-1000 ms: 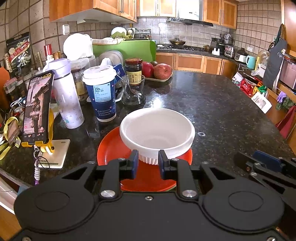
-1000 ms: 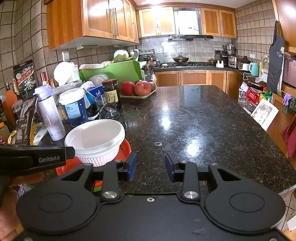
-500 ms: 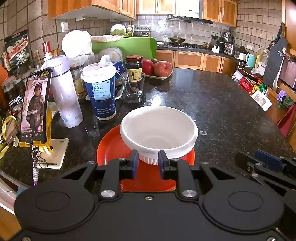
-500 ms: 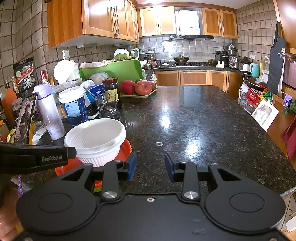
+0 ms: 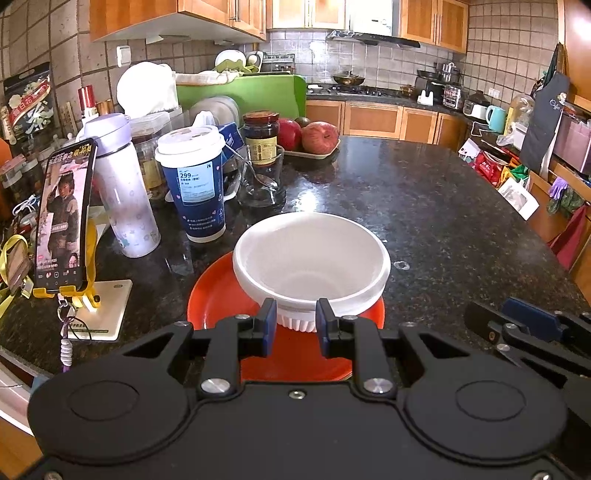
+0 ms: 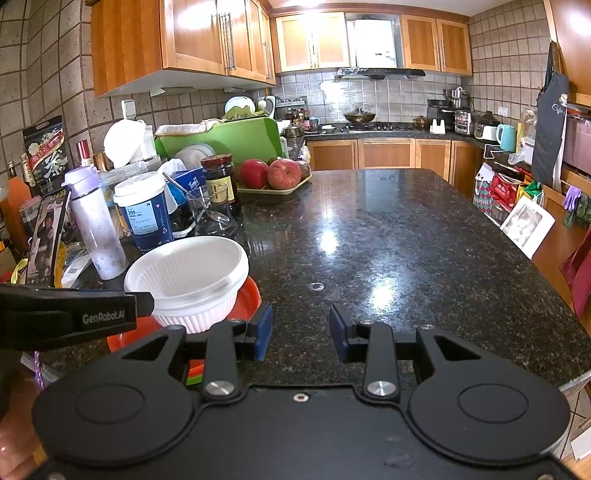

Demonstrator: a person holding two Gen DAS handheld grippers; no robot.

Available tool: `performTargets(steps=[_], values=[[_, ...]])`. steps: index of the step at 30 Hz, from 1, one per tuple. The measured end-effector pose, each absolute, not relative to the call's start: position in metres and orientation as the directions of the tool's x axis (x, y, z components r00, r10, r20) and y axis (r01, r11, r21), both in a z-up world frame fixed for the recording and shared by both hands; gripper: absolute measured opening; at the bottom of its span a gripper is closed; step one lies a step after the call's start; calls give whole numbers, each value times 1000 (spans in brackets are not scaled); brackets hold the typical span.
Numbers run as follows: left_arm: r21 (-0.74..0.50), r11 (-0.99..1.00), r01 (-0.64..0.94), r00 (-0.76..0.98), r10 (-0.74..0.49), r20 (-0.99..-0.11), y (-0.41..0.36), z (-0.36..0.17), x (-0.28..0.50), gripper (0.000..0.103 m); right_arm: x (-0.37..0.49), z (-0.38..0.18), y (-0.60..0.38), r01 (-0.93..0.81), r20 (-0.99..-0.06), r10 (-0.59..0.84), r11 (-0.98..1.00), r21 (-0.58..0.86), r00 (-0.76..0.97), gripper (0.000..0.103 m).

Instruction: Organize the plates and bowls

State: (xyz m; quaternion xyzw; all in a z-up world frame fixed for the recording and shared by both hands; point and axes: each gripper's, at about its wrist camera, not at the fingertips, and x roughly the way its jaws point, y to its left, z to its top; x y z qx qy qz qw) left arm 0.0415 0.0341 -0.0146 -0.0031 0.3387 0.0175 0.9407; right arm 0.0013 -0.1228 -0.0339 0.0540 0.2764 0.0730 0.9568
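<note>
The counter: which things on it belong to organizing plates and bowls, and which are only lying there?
For the job:
white bowl
orange plate under it

Just lying about:
blue paper cup
water bottle
phone on its stand
dark jar
glass with spoon
tray of apples

Speckled granite countertop polished to a glare; ribbed white bowl looks matt plastic; orange plate glossy; upper-left cabinets varnished wood.

"GenRobot.AI" on left hand-held gripper, "299" on cup label
</note>
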Motion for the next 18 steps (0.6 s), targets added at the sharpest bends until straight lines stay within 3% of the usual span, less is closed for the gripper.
performTargets(steps=[18], values=[[23, 999, -24, 773, 33, -633, 29, -14, 43, 31, 3, -34, -123, -112, -522, 172, 983, 146, 835, 36]])
